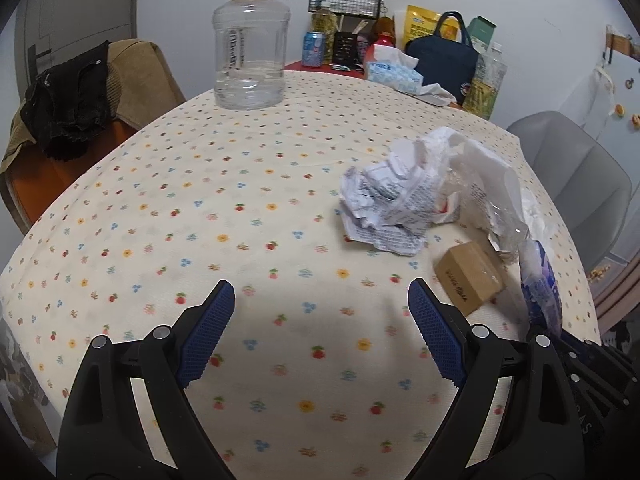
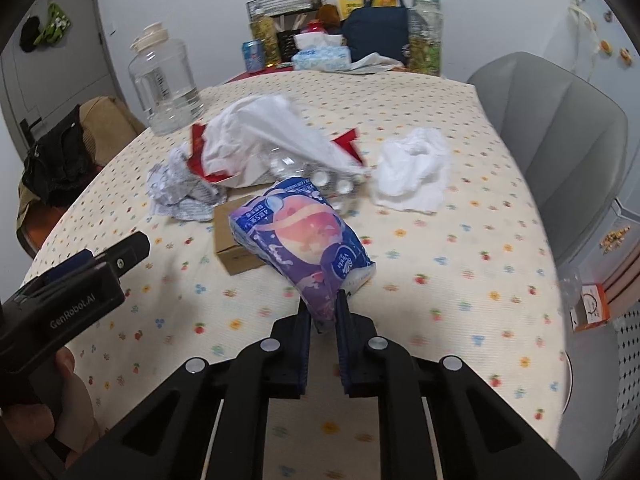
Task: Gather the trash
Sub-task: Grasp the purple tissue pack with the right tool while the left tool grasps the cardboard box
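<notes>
The right gripper (image 2: 323, 312) is pinching the purple tissue pack (image 2: 304, 236) by its near corner above the cardboard box (image 2: 236, 240), probably for lifting it away, while the left gripper (image 1: 322, 312) is waiting wide open and empty.

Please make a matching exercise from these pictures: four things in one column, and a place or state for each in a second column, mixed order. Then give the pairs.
1. purple plastic tissue packet
2. small brown cardboard box
3. large clear plastic water jug
4. left gripper

a. open, holding nothing
b. lying under the packet's far end
c. pinched by the right gripper
d. upright on the far side of the tablecloth

Pairs: 1-c, 2-b, 3-d, 4-a
</notes>
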### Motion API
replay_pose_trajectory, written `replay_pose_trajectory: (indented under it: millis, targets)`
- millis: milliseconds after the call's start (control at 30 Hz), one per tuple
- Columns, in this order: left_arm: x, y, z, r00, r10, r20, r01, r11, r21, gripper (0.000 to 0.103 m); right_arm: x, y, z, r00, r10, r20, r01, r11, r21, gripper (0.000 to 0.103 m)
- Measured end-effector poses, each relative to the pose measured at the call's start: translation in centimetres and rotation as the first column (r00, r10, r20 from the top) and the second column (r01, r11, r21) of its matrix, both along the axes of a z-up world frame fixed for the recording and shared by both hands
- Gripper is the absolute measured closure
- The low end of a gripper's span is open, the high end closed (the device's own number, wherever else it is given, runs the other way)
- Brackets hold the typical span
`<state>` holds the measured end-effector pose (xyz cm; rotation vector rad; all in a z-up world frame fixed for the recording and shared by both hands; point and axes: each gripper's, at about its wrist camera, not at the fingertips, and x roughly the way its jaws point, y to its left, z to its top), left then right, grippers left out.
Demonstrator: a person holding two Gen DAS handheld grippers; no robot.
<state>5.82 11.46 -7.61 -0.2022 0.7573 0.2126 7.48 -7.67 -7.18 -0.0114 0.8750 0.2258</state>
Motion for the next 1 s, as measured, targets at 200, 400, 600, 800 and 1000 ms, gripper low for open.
replay_pose_trajectory:
  millis: [200, 400, 600, 800, 1000]
  targets:
    - [0.9, -2.7, 0.4, 0.999, -0.053, 0.000, 0.053, 0.999, 0.002, 0.015, -0.7, -3.3, 1.1, 0.997, -0.066, 0.032, 0.066, 0.998, 0.009, 0.091]
    - [2.3, -5.5, 0.4, 0.993, -0.115, -0.015, 0.115, 0.993, 0.011, 0.015, -1.5, -6.2, 1.8, 0.991, -0.123, 0.048, 0.122, 0.992, 0.018, 0.091]
    - [3.3, -7.0, 0.1, 0.991, -0.128, -0.037, 0.128, 0.992, 0.005, 0.015, -2.3, -8.4, 2.3, 0.983, -0.172, 0.057, 0.171, 0.985, 0.025, 0.091]
    - [4.3, -7.8, -0.1, 0.991, -0.121, -0.048, 0.122, 0.993, 0.007, 0.015, -2.8, -9.7, 3.0, 0.977, -0.198, 0.077, 0.197, 0.980, 0.026, 0.091]
    - [5.5, -7.3, -0.8, 0.988, -0.124, -0.087, 0.121, 0.992, -0.043, 0.048, -3.0, -10.1, 3.4, 0.973, -0.215, 0.083, 0.214, 0.977, 0.023, 0.091]
